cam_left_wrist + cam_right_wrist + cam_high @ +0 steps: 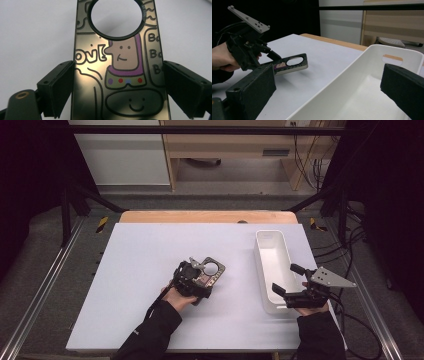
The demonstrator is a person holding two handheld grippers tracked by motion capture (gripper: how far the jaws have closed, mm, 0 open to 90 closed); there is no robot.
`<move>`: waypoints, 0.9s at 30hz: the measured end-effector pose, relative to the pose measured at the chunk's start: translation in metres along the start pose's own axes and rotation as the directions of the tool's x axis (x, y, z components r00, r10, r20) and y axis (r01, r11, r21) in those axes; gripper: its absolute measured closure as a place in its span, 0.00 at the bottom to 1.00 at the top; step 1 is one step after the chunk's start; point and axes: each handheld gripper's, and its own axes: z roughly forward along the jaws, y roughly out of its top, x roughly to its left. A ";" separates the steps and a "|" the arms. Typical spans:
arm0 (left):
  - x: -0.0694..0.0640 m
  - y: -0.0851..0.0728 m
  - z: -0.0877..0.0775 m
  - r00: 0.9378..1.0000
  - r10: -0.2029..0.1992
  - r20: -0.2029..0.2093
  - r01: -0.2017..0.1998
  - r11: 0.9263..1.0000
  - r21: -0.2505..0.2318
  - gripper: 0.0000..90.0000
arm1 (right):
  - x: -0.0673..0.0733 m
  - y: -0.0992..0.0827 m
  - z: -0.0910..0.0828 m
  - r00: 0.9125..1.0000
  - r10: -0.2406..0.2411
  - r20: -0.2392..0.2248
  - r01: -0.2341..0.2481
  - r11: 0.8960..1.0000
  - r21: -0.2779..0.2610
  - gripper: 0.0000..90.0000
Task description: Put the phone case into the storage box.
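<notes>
Left tool [200,279] at centre of the high view, slightly below the middle, clamped on a flat dark cartoon-printed tag [210,272] with a round hole at its far end. In the left gripper view, tag [120,67] running up the middle of the frame, both black pads pressed against its long edges, hole at top centre. In the right gripper view, same tag [291,63] at left centre, lifted at a slight tilt just above the pale counter [319,62], shadow beneath it.

Right tool [289,284] at lower right of the high view, spread wide, gripping nothing, straddling the near end of a white bin [272,251]. Bin long and narrow, standing on the counter [140,270] along its right side, well apart from the tag. In the right gripper view, bin [332,100] at lower right, one pad outside its wall, the other over its inside.
</notes>
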 end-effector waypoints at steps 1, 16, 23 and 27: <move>0.000 -0.001 -0.004 1.000 0.006 0.008 -0.006 1.000 -0.007 0.13 | 0.000 0.000 0.000 1.000 -0.001 -0.002 0.001 1.000 0.002 0.00; 0.008 -0.019 -0.051 0.980 0.091 0.177 -0.073 0.992 -0.103 0.13 | 0.011 0.008 0.005 0.996 -0.025 -0.082 0.028 0.999 0.038 0.00; 0.015 -0.031 -0.066 0.965 0.132 0.228 -0.105 0.986 -0.127 0.13 | 0.022 0.013 0.012 0.986 -0.053 -0.156 0.065 0.995 0.078 0.00; 0.018 -0.035 -0.069 0.959 0.140 0.247 -0.109 0.985 -0.135 0.13 | 0.031 0.017 0.017 0.975 -0.076 -0.207 0.101 0.988 0.114 0.00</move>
